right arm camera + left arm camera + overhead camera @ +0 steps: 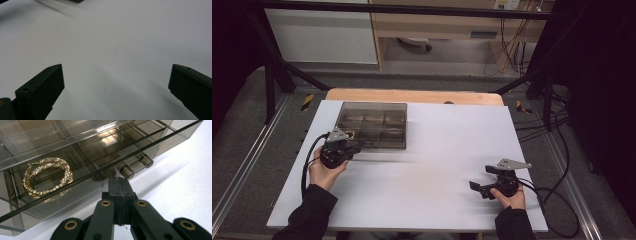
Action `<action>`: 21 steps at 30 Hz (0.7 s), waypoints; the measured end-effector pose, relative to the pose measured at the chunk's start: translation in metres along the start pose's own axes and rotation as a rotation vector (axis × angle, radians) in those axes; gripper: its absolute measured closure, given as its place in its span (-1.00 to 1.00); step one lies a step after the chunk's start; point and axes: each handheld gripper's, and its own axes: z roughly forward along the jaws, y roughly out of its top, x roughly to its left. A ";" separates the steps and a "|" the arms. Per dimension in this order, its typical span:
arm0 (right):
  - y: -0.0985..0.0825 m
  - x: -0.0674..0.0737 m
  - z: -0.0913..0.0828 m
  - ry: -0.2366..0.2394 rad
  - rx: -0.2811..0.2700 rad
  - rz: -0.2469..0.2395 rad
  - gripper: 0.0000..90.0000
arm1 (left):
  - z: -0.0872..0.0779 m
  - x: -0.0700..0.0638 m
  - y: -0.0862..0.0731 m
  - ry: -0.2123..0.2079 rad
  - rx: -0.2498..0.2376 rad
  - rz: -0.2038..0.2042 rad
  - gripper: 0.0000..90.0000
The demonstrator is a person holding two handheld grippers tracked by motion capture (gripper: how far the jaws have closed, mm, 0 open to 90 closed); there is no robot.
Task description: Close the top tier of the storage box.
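Gold beaded hoop earrings [47, 176]: already in the smoked clear-plastic drawer box [373, 125], at ten o'clock on the white worktop [427, 170]. Drawer ajar, judged not yet shut; left claw [120, 185] closed empty at its handle, right claw [115, 82] wide, idle.

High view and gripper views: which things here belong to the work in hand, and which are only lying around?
In the work:
- smoky clear box, its drawer pulled out
- gold hoop earrings in the drawer
- left gripper, shut, near the drawer handle

Lying around:
- right gripper, open over the white table
- cables behind
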 end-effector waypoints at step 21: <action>0.000 0.000 0.000 0.000 -0.003 -0.002 -0.99 | 0.008 0.008 0.001 0.019 -0.008 -0.008 1.00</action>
